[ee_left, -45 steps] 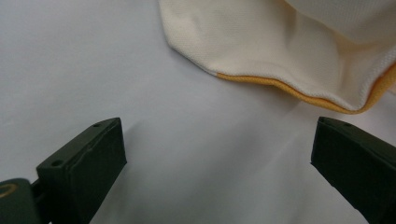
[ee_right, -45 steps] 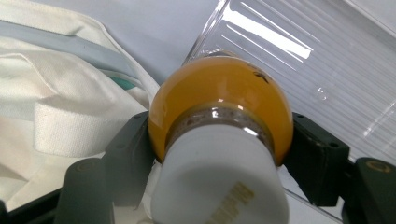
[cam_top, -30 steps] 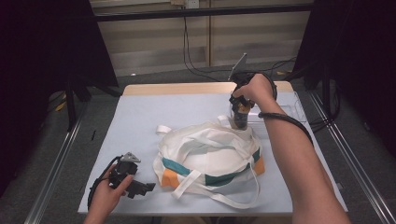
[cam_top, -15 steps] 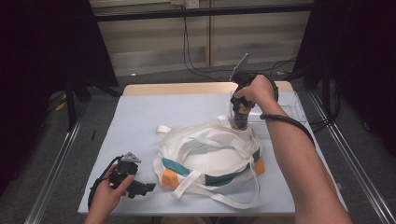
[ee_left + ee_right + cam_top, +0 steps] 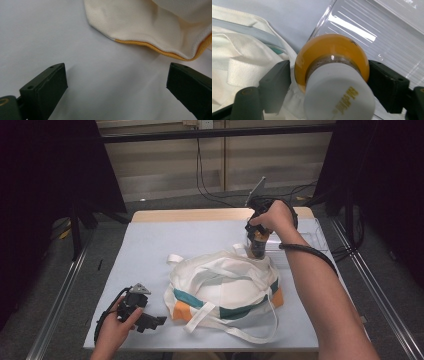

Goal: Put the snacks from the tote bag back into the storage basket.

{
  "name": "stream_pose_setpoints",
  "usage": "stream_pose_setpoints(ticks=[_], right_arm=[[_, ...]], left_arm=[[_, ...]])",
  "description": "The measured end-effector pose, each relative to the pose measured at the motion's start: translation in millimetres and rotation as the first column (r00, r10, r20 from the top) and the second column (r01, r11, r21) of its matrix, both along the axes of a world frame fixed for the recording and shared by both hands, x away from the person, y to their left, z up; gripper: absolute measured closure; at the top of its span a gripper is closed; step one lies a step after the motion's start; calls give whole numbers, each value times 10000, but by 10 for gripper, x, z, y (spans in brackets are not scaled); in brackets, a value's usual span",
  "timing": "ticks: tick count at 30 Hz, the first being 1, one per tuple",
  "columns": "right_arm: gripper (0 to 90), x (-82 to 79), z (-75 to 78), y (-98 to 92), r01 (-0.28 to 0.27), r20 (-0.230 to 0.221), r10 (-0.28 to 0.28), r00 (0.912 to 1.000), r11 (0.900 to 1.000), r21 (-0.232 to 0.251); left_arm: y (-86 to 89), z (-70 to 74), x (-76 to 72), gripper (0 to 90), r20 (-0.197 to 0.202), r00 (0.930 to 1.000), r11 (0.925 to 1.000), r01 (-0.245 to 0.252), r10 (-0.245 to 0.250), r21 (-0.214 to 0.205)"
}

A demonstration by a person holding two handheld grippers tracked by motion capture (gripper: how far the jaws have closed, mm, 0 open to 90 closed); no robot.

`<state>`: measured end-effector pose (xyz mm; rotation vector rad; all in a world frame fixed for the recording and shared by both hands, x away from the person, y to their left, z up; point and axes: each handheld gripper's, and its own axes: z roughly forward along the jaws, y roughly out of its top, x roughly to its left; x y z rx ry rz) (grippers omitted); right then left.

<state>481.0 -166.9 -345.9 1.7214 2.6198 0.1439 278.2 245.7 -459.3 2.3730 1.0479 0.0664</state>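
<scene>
A cream tote bag [image 5: 225,287] with teal and orange panels lies in the middle of the table; its orange-edged corner [image 5: 155,37] shows in the left gripper view. At the bag's far edge my right gripper [image 5: 257,247] points down. A small orange bottle [image 5: 332,57] with a white cap [image 5: 339,97] sits between its jaws. Those jaws have just been opening and now stand close beside the bottle. At the front left, my left gripper [image 5: 155,321] rests on the table, open, with bare table between its jaws [image 5: 117,95].
A clear plastic tray [image 5: 305,240] sits at the table's far right, right beside the bottle [image 5: 374,32]. The bag's long straps [image 5: 250,332] trail toward the front edge. Grey table surface [image 5: 160,240] stretches left of the bag.
</scene>
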Motion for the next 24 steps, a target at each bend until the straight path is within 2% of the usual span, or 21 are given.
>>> stream_pose_setpoints(ticks=[5, 14, 18, 20, 24], right_arm=[[169, -22, 27, -25, 43, 203, -44, 9998, 10000, 43], [142, -81, 68, -72, -17, 365, 9, 9993, 9998, 219], [140, -119, 59, -96, -140, 398, 126, 9991, 9993, 344], [137, -144, 60, -109, -150, 440, 134, 9989, 9992, 369], [136, -189, 77, -145, -202, 494, 178, 9986, 9986, 483]], left_arm=[[1, -4, -9, 30, 91, 9998, 9998, -177, 178, -95], [14, 11, -13, 29, 27, 10000, 10000, -34, 34, 13], [19, -1, -34, 29, 56, 9996, 9995, -270, 271, -132], [41, 5, -33, 29, -22, 9999, 9998, -171, 171, -112], [48, -2, -41, 29, 70, 9992, 9991, -399, 400, -113]])
